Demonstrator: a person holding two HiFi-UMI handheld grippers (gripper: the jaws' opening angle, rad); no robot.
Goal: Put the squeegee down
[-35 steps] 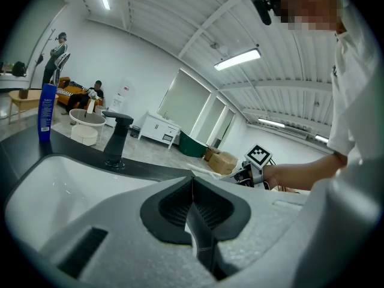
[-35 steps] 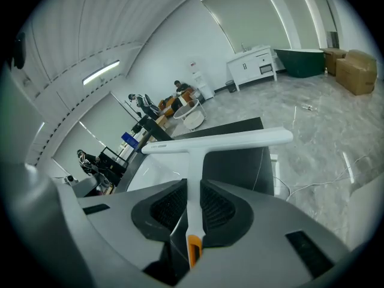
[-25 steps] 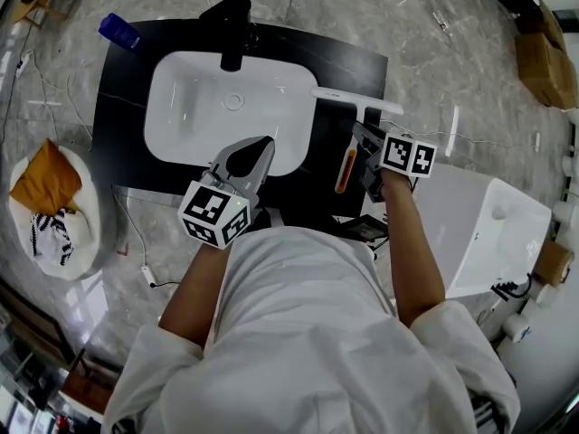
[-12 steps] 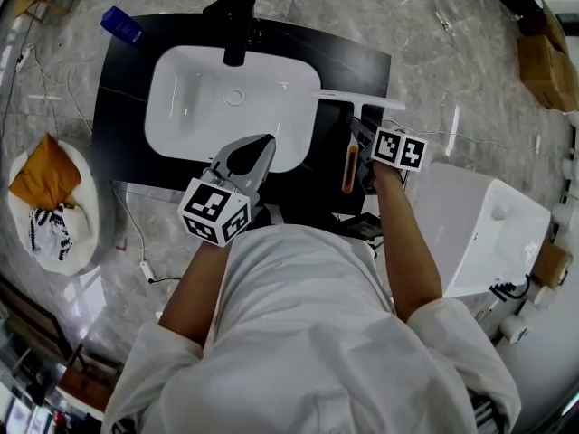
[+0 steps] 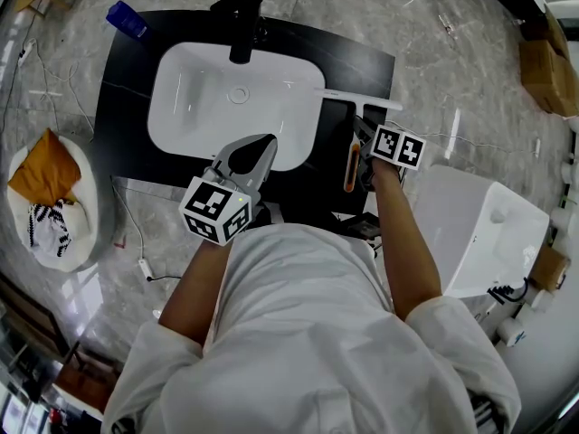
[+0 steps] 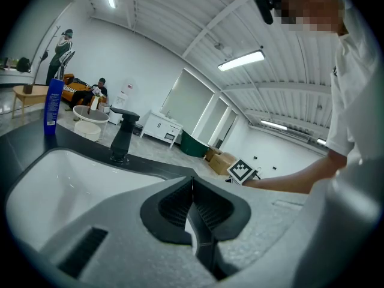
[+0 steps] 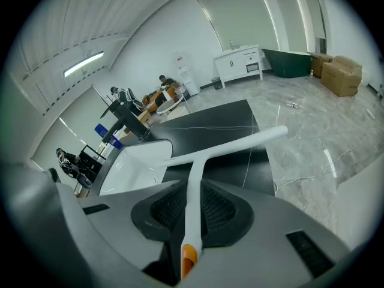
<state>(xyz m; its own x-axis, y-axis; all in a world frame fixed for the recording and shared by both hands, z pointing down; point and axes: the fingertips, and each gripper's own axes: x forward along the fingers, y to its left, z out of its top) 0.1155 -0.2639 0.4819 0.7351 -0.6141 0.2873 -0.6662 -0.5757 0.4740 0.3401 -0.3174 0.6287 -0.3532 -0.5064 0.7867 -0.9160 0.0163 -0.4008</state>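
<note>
The squeegee [image 5: 354, 127] is white with an orange handle end [image 7: 188, 258]. It lies over the black counter [image 5: 127, 107], just right of the white basin [image 5: 181, 107], and I cannot tell if it touches the counter. Its blade [image 7: 231, 145] points away from me. My right gripper [image 5: 365, 150] is shut on the squeegee's handle [image 7: 193, 191], which runs between the ribbed pads. My left gripper [image 5: 260, 150] hangs over the basin's near rim, shut, with nothing between its pads [image 6: 204, 206].
A black faucet [image 5: 242, 21] stands at the basin's far side, with a blue bottle [image 5: 127, 18] at the counter's far left corner. On the floor are a round white basket with orange cloth [image 5: 45, 197] at left, a white fixture [image 5: 479, 233] at right and cardboard boxes [image 5: 547, 61].
My right gripper has shifted slightly toward the basin with the squeegee still held. The left gripper has stayed where it was.
</note>
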